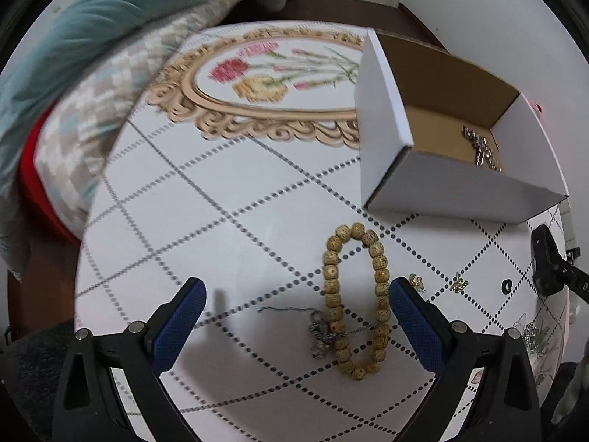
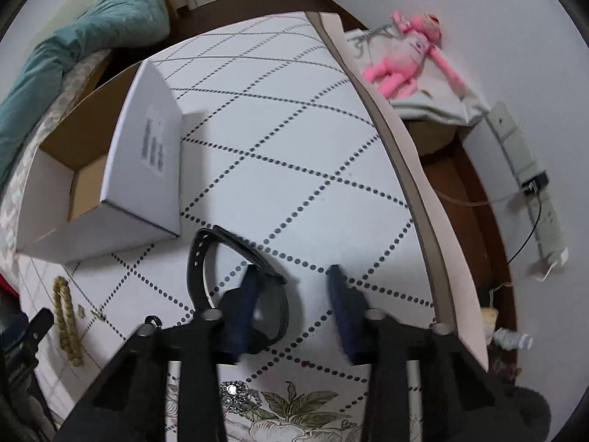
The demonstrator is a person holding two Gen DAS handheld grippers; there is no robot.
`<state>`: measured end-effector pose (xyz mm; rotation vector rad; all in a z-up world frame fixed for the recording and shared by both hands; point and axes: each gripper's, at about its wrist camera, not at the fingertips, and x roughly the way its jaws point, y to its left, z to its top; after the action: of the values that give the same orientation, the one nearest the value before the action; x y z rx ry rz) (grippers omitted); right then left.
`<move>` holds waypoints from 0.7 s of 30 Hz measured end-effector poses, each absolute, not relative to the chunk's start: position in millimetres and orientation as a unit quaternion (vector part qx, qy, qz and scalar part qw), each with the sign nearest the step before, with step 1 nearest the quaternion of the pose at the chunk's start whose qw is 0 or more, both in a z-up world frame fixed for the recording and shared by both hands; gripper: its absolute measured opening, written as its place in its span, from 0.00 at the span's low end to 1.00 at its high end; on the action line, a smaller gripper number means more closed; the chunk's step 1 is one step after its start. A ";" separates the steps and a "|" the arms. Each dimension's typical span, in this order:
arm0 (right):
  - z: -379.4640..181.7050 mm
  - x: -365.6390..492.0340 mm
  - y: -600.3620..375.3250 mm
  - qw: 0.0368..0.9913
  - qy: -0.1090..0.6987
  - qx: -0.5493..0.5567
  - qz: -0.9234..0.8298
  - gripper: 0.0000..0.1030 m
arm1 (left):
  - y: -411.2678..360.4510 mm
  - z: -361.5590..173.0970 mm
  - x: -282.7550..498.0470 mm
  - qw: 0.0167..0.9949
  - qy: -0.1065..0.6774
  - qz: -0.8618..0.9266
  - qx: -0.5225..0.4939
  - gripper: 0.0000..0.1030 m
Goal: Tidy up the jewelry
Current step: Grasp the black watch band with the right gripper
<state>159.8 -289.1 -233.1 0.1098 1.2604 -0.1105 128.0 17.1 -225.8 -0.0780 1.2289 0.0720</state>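
A tan bead bracelet (image 1: 355,300) lies on the white table between the fingers of my open left gripper (image 1: 296,300), with a thin silver chain (image 1: 320,331) across it. Small gold earrings (image 1: 418,281) and a black ring (image 1: 507,286) lie to its right. A white cardboard box (image 1: 397,136) stands behind, with a sparkly chain (image 1: 480,147) inside. In the right wrist view, my open right gripper (image 2: 294,287) hovers over the table; a black watch (image 2: 235,258) lies by its left finger, which overlaps the strap. The bead bracelet (image 2: 66,320) and box (image 2: 140,169) show at left.
A crystal brooch (image 2: 235,396) lies near the table's front edge. Bedding (image 1: 92,55) lies left of the table. A pink plush toy (image 2: 405,59) and a power strip (image 2: 530,184) lie on the floor beyond the table's right edge (image 2: 416,191).
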 end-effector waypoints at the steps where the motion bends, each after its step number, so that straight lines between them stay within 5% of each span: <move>1: -233.7 158.1 -286.2 0.806 0.588 0.045 -0.051 0.10 | 16.0 -228.4 129.7 0.815 0.578 0.028 -0.034 0.91; 2: -234.3 156.4 -283.7 0.806 0.588 0.042 -0.048 0.09 | 14.4 -229.8 130.5 0.816 0.576 0.018 -0.034 0.89; 4: -234.8 152.7 -279.9 0.807 0.588 0.038 -0.042 0.09 | 10.0 -230.8 132.0 0.816 0.578 0.008 -0.027 0.62; 5: -235.1 151.3 -278.1 0.807 0.588 0.035 -0.040 0.09 | 7.4 -231.1 132.3 0.815 0.579 0.008 -0.019 0.61; 7: -235.2 149.4 -275.1 0.807 0.589 0.031 -0.035 0.09 | 1.9 -227.5 131.7 0.822 0.570 -0.002 -0.008 0.31; 9: -235.7 147.0 -271.0 0.806 0.591 0.026 -0.029 0.09 | -1.5 -225.0 131.3 0.823 0.569 -0.013 -0.005 0.15; 12: -234.2 141.8 -261.8 0.806 0.591 0.020 -0.019 0.08 | 2.3 -221.1 127.9 0.823 0.567 -0.025 -0.026 0.13; 14: -230.6 137.7 -256.1 0.807 0.591 0.020 -0.012 0.08 | 5.5 -213.5 123.4 0.829 0.558 -0.029 -0.032 0.00; 21: -202.5 126.1 -239.5 0.818 0.573 0.033 0.016 0.08 | 14.6 -192.4 111.9 0.835 0.544 -0.045 -0.060 0.00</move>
<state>126.1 -239.5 -202.5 0.0697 1.2218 0.0349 111.9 14.6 -192.4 -0.1275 1.1528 -0.0950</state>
